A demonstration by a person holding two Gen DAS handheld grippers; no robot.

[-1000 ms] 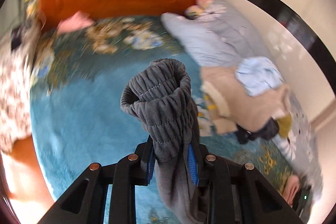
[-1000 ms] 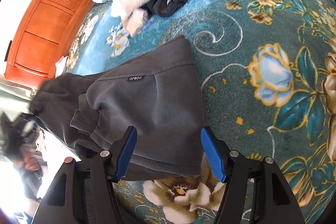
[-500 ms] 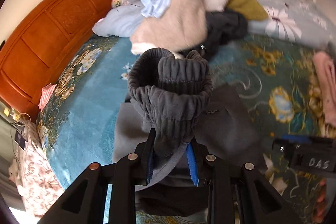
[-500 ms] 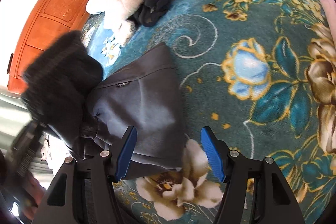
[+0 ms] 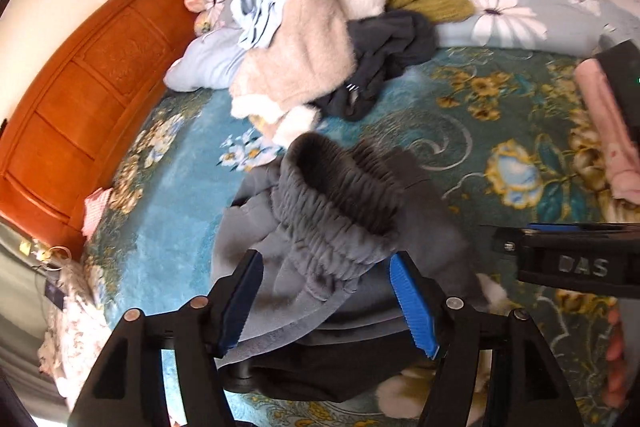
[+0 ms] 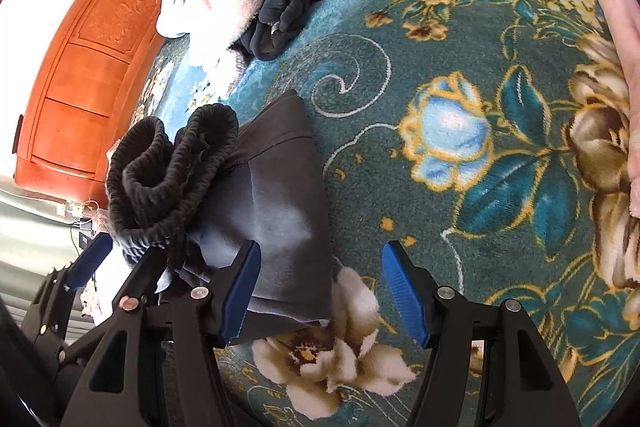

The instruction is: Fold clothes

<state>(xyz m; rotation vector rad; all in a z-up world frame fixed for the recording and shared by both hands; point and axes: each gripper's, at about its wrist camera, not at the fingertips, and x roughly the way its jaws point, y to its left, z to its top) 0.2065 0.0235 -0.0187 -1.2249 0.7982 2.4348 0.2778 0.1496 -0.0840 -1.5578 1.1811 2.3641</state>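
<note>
Grey trousers (image 5: 352, 227) lie folded on the bed, on a teal floral blanket (image 5: 460, 131); the ribbed elastic waistband (image 5: 340, 195) is bunched up on top of the folded legs, toward the headboard side. Left gripper (image 5: 326, 297): jaws spread wide, blue pads standing on either side of the waistband, with nothing clamped; whether the pads touch the cloth cannot be told. Right gripper (image 6: 320, 293): jaws also wide apart and holding nothing, its left pad over the near edge of the trousers (image 6: 276, 219), its right pad over bare blanket (image 6: 460, 75). In the right wrist view the waistband (image 6: 168, 183) sits as a curled roll at the left edge of the garment, and part of the left gripper (image 6: 86, 263) shows just beside it. In the left wrist view the right gripper (image 5: 576, 259) shows at the right, just beside the trousers. Behind them, a heap of unfolded clothes (image 5: 320, 39) (cream fleece, light blue, dark grey, olive) rests against a pale floral duvet (image 5: 520, 11). A pink folded item (image 5: 608, 131) lies well to the right. Orange wooden headboard (image 5: 80, 99) to the left.
</note>
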